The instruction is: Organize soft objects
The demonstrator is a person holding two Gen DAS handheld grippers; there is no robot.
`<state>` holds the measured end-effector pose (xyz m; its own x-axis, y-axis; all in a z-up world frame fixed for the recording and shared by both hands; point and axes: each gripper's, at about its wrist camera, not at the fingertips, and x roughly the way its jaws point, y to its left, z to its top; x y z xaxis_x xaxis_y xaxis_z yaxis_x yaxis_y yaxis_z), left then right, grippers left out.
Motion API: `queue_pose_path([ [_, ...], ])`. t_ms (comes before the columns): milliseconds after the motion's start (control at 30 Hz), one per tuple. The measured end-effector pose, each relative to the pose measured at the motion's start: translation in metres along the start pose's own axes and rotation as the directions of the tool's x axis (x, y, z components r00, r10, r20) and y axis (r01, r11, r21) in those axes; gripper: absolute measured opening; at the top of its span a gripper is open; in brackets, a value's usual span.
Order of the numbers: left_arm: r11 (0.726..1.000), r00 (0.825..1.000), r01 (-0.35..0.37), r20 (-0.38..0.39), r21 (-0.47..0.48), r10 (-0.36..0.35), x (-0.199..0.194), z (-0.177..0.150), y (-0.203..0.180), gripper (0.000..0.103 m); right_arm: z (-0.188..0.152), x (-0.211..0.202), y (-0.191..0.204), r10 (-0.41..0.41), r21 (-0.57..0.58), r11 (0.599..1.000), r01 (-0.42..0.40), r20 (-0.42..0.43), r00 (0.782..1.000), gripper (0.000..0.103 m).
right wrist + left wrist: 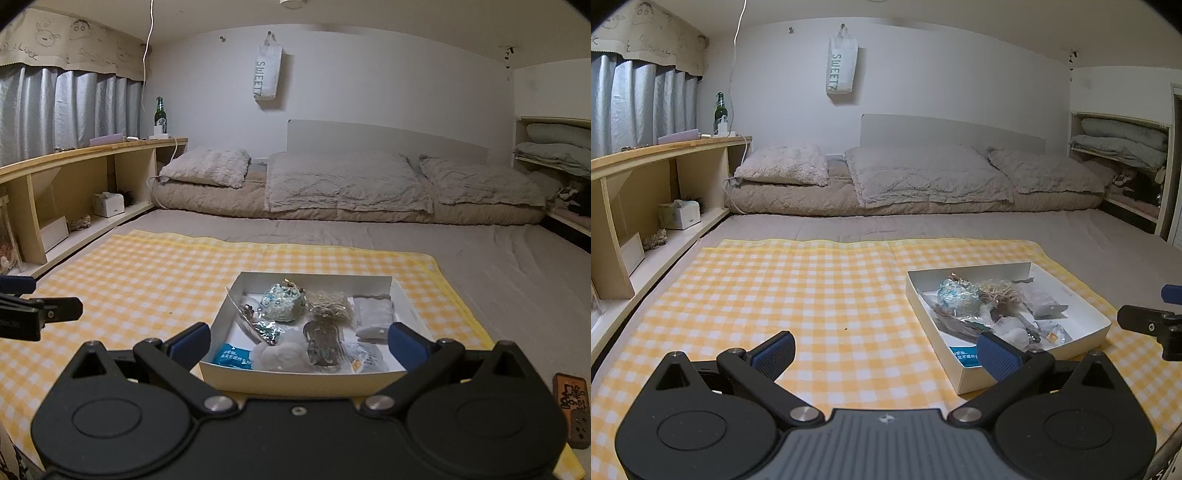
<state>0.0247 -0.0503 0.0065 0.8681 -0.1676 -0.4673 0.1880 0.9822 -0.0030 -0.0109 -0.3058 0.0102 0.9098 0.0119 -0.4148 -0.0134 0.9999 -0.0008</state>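
Note:
A white cardboard tray (317, 279) sits on a yellow checked cloth (147, 280) and holds several small soft items: a teal knitted pouch (283, 302), a beige twine bundle (330, 307), a grey folded cloth (373, 312), a white fluffy piece (280, 352) and a blue packet (232, 355). My right gripper (297, 343) is open and empty just before the tray's near wall. My left gripper (886, 350) is open and empty over the cloth, left of the tray (967, 373). The pouch also shows in the left wrist view (958, 295).
Pillows and a folded quilt (347, 184) lie along the far wall. A wooden shelf unit (74, 184) runs along the left with a tissue box (109, 204) and a green bottle (160, 114). A brown tag (570, 406) lies right of the cloth.

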Motion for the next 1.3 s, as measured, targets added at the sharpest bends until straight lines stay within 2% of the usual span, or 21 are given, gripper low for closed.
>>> queue_pose_path([
  [1300,1.000,1.000,0.008,0.000,0.008,-0.008,-0.0019,-0.0015,-0.0032,0.103,-0.0015,0.0010,0.0031,0.000,-0.025,1.000,-0.001,-0.004,1.000,0.103],
])
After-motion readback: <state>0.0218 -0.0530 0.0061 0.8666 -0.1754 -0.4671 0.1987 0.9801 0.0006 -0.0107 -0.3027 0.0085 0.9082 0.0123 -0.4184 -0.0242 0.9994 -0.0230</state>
